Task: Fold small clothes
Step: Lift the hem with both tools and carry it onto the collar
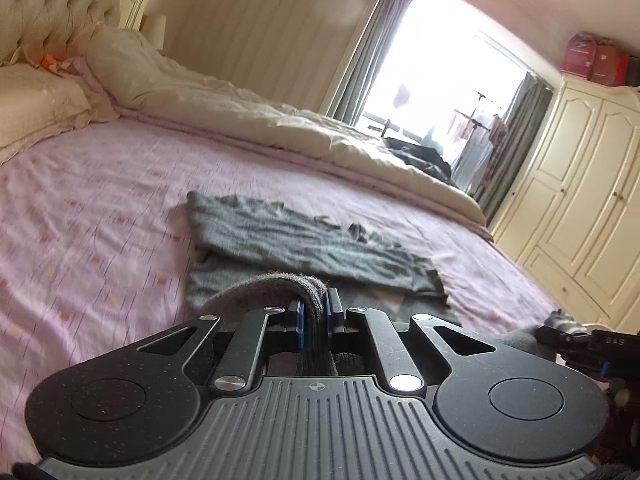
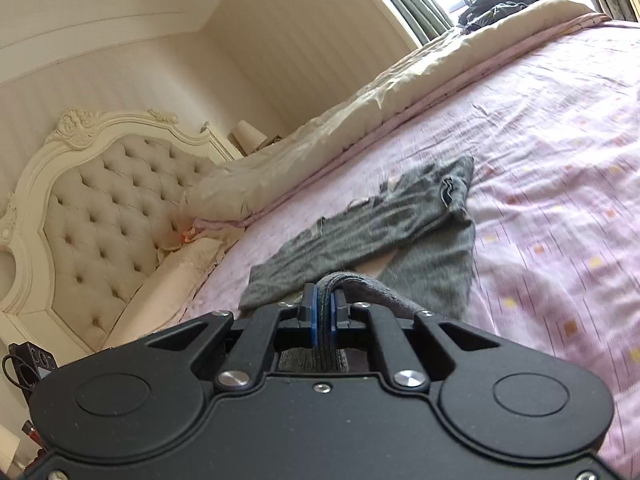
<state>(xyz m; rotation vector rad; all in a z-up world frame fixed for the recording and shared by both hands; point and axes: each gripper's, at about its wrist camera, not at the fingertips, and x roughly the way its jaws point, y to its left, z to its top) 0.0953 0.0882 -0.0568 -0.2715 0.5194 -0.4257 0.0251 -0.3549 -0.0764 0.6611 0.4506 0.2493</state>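
A grey knitted garment (image 1: 304, 240) lies partly folded on the pink bed sheet (image 1: 100, 200), its far part flat and rumpled, its near edge raised off the bed. That near edge is drawn up in two bunches, one into each tool.

The left tool (image 1: 316, 312) points forward and slightly downward over the bed; its blue pads (image 1: 300, 320) are clenched on a thick fold of the grey fabric, which passes between them and loops away to the left. The right tool (image 2: 325, 308) is aimed likewise, a little below level, with its own blue pads pressed together on another bunch of the same garment; here the cloth arches off to the right. In the left wrist view the right tool appears at the right-hand edge, well apart from the left one, with grey cloth at its tip.

Beyond the garment lie a cream duvet (image 1: 248, 116), a tufted headboard (image 2: 112, 208), a curtained window (image 1: 448, 80) and a cream wardrobe (image 1: 580, 184).
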